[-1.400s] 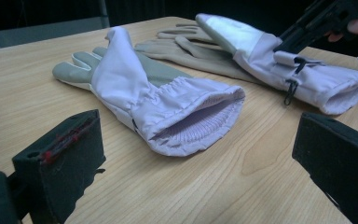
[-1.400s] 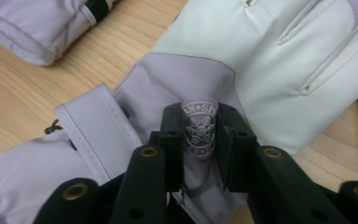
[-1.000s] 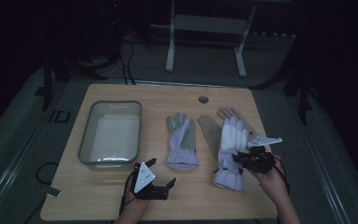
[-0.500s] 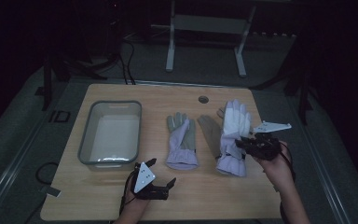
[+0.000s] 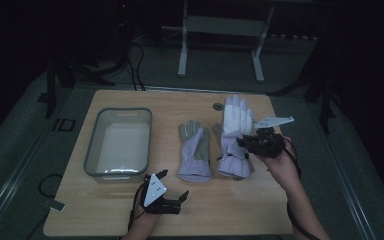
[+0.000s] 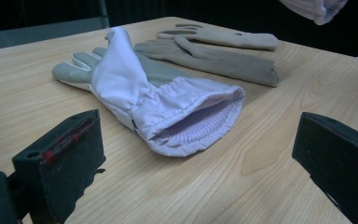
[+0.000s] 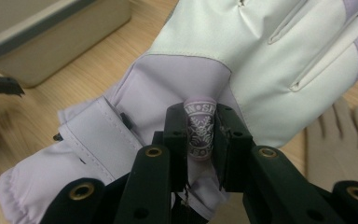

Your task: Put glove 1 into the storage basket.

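A white and lavender glove hangs tilted above the table, its cuff low. My right gripper is shut on a lavender printed tab on the glove's back. A second glove, grey with a lavender cuff, lies flat at mid-table, its cuff opening facing my left gripper. That left gripper rests near the front edge, jaws wide open and empty. A tan glove lies flat behind the grey one, partly under the lifted glove.
A grey plastic tub stands on the left of the wooden table and looks empty. A small dark round disc sits near the far edge. Metal stand legs rise on the floor beyond.
My right gripper has carried the white and lavender glove up and toward the far side of the table. The left gripper has stayed where it was.
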Demonstrator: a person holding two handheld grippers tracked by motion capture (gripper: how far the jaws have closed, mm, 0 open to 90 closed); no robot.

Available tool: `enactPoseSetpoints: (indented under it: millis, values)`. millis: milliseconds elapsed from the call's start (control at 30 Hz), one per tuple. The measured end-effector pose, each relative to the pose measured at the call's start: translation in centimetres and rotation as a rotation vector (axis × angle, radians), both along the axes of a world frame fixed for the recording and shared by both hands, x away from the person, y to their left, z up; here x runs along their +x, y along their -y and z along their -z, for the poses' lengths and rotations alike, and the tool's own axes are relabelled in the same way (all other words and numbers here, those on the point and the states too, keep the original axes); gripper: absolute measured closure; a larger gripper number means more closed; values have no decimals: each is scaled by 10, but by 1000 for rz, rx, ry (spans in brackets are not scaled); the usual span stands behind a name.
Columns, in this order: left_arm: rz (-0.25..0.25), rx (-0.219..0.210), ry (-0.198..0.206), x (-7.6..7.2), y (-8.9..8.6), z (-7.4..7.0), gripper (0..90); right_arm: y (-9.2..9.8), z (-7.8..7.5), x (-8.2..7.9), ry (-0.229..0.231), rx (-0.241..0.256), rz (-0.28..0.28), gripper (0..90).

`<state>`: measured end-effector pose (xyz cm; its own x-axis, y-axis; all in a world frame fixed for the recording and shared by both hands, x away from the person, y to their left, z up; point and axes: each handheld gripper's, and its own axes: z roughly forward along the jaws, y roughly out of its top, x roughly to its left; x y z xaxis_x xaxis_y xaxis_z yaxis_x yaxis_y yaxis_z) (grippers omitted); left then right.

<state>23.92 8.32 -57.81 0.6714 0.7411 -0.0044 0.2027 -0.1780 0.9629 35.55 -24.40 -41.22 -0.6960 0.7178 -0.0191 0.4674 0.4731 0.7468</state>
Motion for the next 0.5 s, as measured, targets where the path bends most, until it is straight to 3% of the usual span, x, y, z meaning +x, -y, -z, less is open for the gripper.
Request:
enactPoseSetpoints:
  millis: [133, 500]
  values:
    - [0, -1, -1, 0, 0, 0, 21, -13, 0, 4, -4, 1, -22, 767]
    - [4, -3, 2, 0, 0, 0, 21, -71, -2, 15, -15, -7, -101, 766]
